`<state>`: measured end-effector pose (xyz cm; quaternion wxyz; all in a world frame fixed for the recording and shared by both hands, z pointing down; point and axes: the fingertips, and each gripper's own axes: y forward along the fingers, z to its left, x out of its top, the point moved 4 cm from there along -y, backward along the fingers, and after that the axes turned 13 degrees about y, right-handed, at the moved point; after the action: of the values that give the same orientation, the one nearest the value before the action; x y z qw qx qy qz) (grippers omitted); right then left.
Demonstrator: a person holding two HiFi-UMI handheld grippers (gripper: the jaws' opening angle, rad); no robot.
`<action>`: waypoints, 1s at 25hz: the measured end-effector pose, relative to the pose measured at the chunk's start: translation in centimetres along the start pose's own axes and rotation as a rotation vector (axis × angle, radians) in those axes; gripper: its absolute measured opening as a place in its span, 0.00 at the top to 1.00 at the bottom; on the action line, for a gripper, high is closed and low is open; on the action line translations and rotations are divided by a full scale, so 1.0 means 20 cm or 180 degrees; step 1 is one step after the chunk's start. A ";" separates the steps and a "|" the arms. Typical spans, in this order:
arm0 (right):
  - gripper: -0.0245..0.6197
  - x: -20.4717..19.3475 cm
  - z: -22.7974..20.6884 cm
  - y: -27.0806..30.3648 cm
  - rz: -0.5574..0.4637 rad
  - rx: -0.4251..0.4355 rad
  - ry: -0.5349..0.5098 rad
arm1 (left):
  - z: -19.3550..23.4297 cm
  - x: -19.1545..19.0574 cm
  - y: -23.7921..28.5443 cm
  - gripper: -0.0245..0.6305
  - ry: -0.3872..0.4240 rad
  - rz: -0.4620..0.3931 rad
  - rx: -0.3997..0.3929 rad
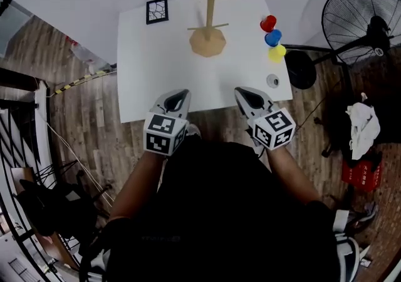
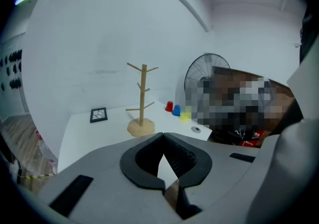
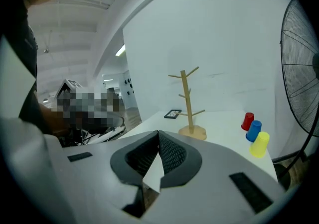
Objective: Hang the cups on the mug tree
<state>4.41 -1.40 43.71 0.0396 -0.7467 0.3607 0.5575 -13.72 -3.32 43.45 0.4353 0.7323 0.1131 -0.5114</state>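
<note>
1. At the table's point(image 1: 163, 74) 3 o'clock edge, red cup point(image 1: 268, 23), blue cup point(image 1: 272, 37) and yellow cup point(image 1: 277, 53) stand in a 12-to-6 row, axes vertical, wide ends down.
2. Mug tree point(image 1: 208, 24) at 12, trunk upright.
3. Left gripper point(image 1: 178, 94), right gripper point(image 1: 245, 93) at 6 — jaws together, empty.

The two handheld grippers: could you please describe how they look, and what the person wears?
The left gripper and right gripper match: light grey shells, black ribbed jaw pads, and behind them a cube with black-and-white square markers. No cables show. The person wears a black top.
</note>
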 end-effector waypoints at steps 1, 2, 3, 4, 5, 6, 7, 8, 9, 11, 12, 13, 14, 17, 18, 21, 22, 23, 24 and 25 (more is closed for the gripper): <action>0.95 0.02 0.00 0.04 -0.0011 -0.0023 -0.0004 | 0.04 0.00 0.01 0.94 0.0016 -0.0006 -0.0022; 0.95 0.03 -0.01 0.07 -0.0021 -0.0045 -0.0002 | 0.08 0.00 0.03 0.94 0.0032 -0.0012 -0.0042; 0.95 0.04 -0.02 0.11 -0.0034 -0.0067 0.0005 | 0.12 0.00 0.04 0.94 0.0046 -0.0015 -0.0061; 0.95 0.05 -0.02 0.14 -0.0046 -0.0089 0.0011 | 0.15 0.00 0.06 0.94 0.0061 -0.0017 -0.0081; 0.95 0.06 -0.03 0.17 -0.0058 -0.0113 0.0015 | 0.18 0.00 0.07 0.94 0.0079 -0.0019 -0.0103; 0.95 0.07 -0.03 0.20 -0.0066 -0.0139 0.0016 | 0.21 0.00 0.09 0.94 0.0102 -0.0018 -0.0126; 0.95 0.08 -0.04 0.22 -0.0072 -0.0163 0.0014 | 0.24 0.00 0.10 0.94 0.0126 -0.0015 -0.0147; 0.95 0.09 -0.04 0.24 -0.0075 -0.0184 0.0011 | 0.26 0.00 0.12 0.94 0.0142 -0.0010 -0.0164; 0.95 0.09 -0.04 0.26 -0.0073 -0.0202 0.0009 | 0.28 -0.01 0.13 0.94 0.0143 -0.0006 -0.0177; 0.95 0.10 -0.05 0.28 -0.0054 -0.0233 0.0004 | 0.31 0.00 0.15 0.94 0.0119 0.0000 -0.0198; 0.95 0.10 -0.06 0.28 -0.0039 -0.0250 0.0004 | 0.31 0.00 0.17 0.94 0.0109 0.0002 -0.0212; 0.95 0.10 -0.08 0.28 -0.0027 -0.0265 0.0011 | 0.32 0.01 0.18 0.94 0.0108 0.0004 -0.0227; 0.95 0.10 -0.10 0.29 -0.0018 -0.0277 0.0023 | 0.32 0.01 0.19 0.94 0.0118 0.0009 -0.0241; 0.95 0.13 -0.17 0.31 0.0020 -0.0273 0.0045 | 0.33 0.02 0.24 0.94 0.0114 0.0047 -0.0228; 0.95 0.14 -0.19 0.32 0.0043 -0.0259 0.0039 | 0.34 0.03 0.26 0.94 0.0092 0.0062 -0.0210; 0.95 0.17 -0.25 0.34 0.0125 -0.0202 0.0006 | 0.34 0.06 0.30 0.94 0.0038 0.0084 -0.0166; 0.95 0.18 -0.27 0.34 0.0146 -0.0181 -0.0008 | 0.34 0.07 0.31 0.94 0.0031 0.0089 -0.0154; 0.95 0.19 -0.28 0.35 0.0161 -0.0162 -0.0023 | 0.34 0.08 0.33 0.94 0.0026 0.0095 -0.0141; 0.95 0.20 -0.30 0.36 0.0172 -0.0146 -0.0037 | 0.34 0.09 0.34 0.94 0.0018 0.0099 -0.0129; 0.95 0.22 -0.33 0.36 0.0181 -0.0135 -0.0052 | 0.34 0.10 0.36 0.94 0.0009 0.0100 -0.0119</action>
<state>5.93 -11.90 44.89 0.0109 -0.7322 0.3695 0.5720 -12.79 -13.28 44.85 0.4567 0.7265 0.1117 -0.5012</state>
